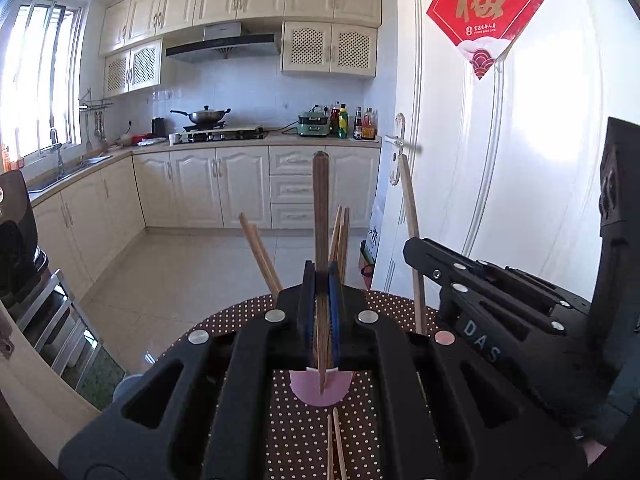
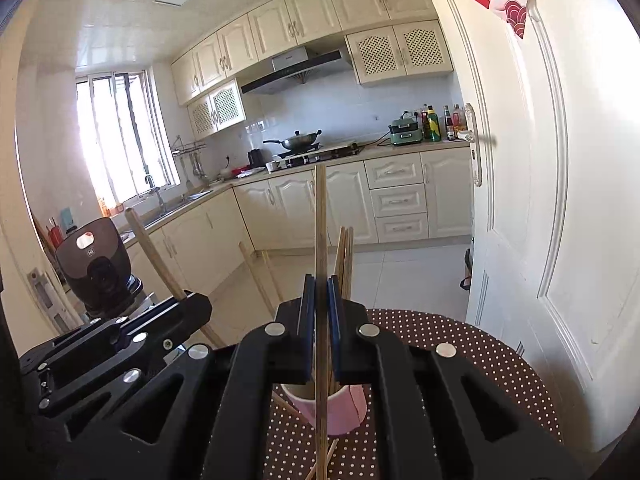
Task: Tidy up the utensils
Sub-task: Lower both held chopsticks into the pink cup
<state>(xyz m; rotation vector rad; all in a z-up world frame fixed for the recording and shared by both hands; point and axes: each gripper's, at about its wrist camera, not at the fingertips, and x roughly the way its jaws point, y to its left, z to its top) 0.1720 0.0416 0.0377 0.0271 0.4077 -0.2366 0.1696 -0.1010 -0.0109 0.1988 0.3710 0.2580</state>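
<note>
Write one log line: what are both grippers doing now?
left gripper: shut on dark chopstick | right gripper: shut on light chopstick | pink cup: holds chopsticks

Both grippers are built from matte black plastic with open cut-outs and round silver screw heads. Blue pads line the left gripper (image 1: 322,280) and right gripper (image 2: 321,286). White "DAS" lettering is printed on the right gripper's side.

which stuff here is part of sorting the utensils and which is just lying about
Part of the job:
- chopstick in the left hand-held gripper
- chopstick in the right hand-held gripper
- pink cup
- loose chopsticks on the table

Just lying about:
- wok
- green appliance
- sauce bottles
- red door hanging
</note>
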